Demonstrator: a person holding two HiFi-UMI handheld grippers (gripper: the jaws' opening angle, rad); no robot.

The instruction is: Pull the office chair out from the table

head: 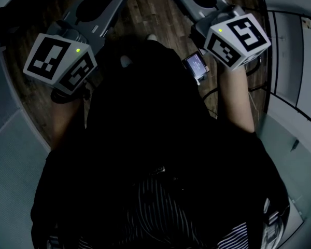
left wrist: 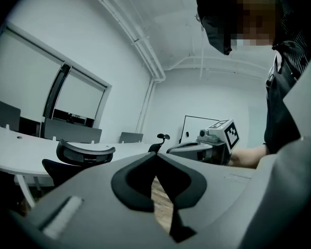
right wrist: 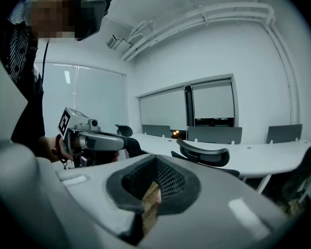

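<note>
From the left gripper view, the left gripper (left wrist: 155, 155) has its grey jaws clenched tip to tip with nothing between them. Only a sliver of floor shows through the gap in the pads. Beyond it, a black mesh-backed office chair (left wrist: 85, 151) with a curved headrest stands close against the near edge of the long white table (left wrist: 15, 150), well apart from the tool.

The right gripper view looks at the same table from the other side. The right gripper (right wrist: 155, 158) is likewise closed and empty, and the chair's headrest rises just in front of the table's edge. This view shows the left gripper held level beside it, and a second dark chair further along the table.

The head view shows neither chair nor tabletop. It shows only the person (head: 145, 149) in dark clothes and both tools pointing out over the brown wooden plank floor (head: 145, 7).

No view shows the chair's base. If it rolls as such chairs usually do, I'd expect it to come away from the table with a light, steady pull, though it could swivel if caught off-centre. The mesh looks soft and yielding, so the stiff headrest bar or the top rim of the back seems the better hold.
</note>
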